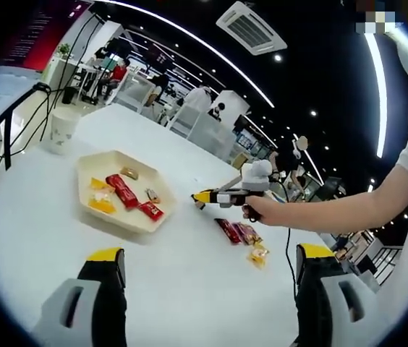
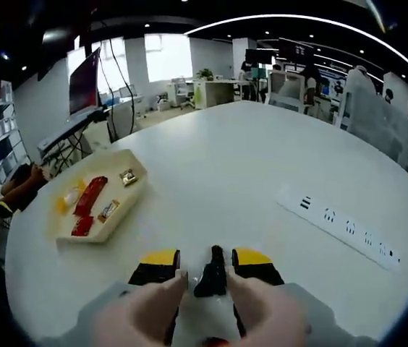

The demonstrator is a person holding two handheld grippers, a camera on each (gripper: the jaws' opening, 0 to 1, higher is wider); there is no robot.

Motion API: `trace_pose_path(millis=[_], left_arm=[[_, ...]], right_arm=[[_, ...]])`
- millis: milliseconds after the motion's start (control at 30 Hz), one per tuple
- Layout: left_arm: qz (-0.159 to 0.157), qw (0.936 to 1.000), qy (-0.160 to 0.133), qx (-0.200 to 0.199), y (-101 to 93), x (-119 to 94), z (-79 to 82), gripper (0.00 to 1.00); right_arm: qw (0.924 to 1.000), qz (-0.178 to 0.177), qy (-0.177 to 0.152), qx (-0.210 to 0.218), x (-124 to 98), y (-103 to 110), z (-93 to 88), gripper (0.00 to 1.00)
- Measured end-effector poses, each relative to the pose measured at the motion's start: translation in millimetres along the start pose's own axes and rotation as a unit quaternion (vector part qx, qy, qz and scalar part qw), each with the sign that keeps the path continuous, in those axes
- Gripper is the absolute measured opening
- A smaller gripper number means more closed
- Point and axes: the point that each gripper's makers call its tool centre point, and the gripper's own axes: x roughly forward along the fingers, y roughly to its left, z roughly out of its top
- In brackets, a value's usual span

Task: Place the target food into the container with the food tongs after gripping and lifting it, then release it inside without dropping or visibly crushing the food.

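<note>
My left fingers (image 1: pixel 207 278), yellow-tipped, stand wide apart at the bottom of the left gripper view, nothing between them, held above the white bench (image 1: pixel 189 289).

Right gripper view: my right fingers (image 2: pixel 206 271) rise yellow-tipped from the bottom. A dark, narrow piece sits upright between them, likely the food tongs (image 2: pixel 212 272); I cannot tell whether the fingers press on it. Pale blurred shapes close in front of the lens hide the base.

Left gripper view, mid-bench: the right gripper (image 1: pixel 226 196) comes in from the right, held in a hand (image 1: pixel 262 210) on a bare forearm, yellow tip pointing toward the tray. Just below that hand lies a small heap of wrapped snacks (image 1: pixel 241 235), red and yellow packets, loose on the bench. The container, a cream tray (image 1: pixel 88 168), sits left of centre holding red packets (image 1: pixel 126 192), yellow pieces and small brown ones. Beyond it, a white paper cup (image 1: pixel 64 127) near the bench's far edge.

Right gripper view: same tray (image 2: pixel 135 199) at left, contents lined along it; a white power strip (image 2: pixel 349 228) lies across the bench at right.

Room: open office, dark ceiling with long curved light strips, a ceiling air vent (image 1: pixel 251 29), monitor on an arm (image 2: pixel 87 83), desks, windows and seated people far back.
</note>
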Motion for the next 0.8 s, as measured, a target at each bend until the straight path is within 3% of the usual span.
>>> trace_pose_path(millis=[100, 167, 400, 667, 700, 800], left_arm=[[0.0, 1.0, -0.001, -0.001, 0.4, 0, -0.6, 0.99], [-0.009, 0.9994, -0.024, 0.025, -4.3, 1, 5.4, 0.97], [-0.018, 0.9997, -0.015, 0.011, -12.4, 8, 2.9, 0.98], [-0.014, 0.9998, -0.008, 0.01, -12.6, 4, -1.3, 0.98], [-0.014, 0.9998, -0.007, 0.009, -12.2, 4, -1.9, 0.98], [-0.01, 0.9999, -0.007, 0.006, -12.1, 2, -4.0, 0.98]], right_arm=[[1.0, 0.006, 0.001, 0.005, 2, -2, 0.9, 0.27], [0.9998, 0.016, 0.01, 0.004, 4, 0, 1.3, 0.27], [0.9987, 0.005, 0.015, -0.049, 4, 6, -0.6, 0.27], [0.9993, 0.007, -0.009, -0.034, 5, 4, 1.8, 0.27], [0.9999, 0.001, -0.011, -0.01, 5, 1, 2.7, 0.27], [0.9999, 0.007, -0.014, 0.002, 3, 0, 3.6, 0.26]])
